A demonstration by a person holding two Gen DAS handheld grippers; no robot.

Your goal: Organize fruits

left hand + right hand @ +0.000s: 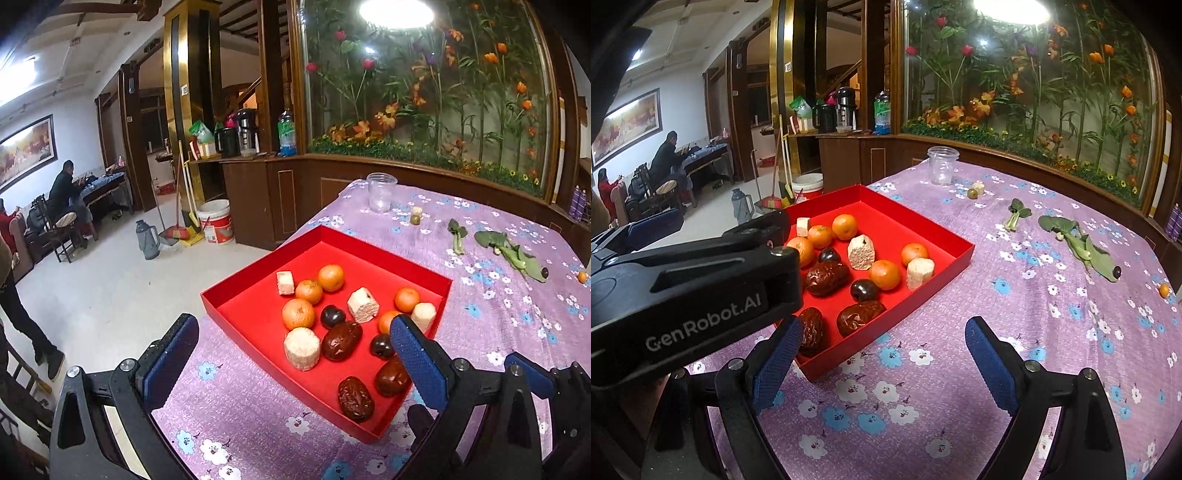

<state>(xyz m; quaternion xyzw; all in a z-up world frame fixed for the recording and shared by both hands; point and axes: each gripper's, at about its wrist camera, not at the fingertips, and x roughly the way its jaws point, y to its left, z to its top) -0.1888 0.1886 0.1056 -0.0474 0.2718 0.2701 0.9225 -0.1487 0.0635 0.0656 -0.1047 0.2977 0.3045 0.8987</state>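
A red tray (332,254) (894,216) on the purple flowered tablecloth holds several oranges (298,313), dark plums (332,316), red dates (341,339) and white chunks (362,304). My left gripper (293,321) is open over the tray's near edge with nothing between its pads. My right gripper (883,323) is open and empty over the cloth by the tray's near right corner. Loose on the cloth lie a small orange (1164,290), a dark plum (1116,272), a green fruit (972,193) and a white chunk (977,186).
A clear plastic cup (943,165) stands at the far side of the table. Green leaves (1078,245) lie at the right. The left gripper's black housing (701,288) fills the left of the right wrist view. Beyond the table's left edge people sit in the room.
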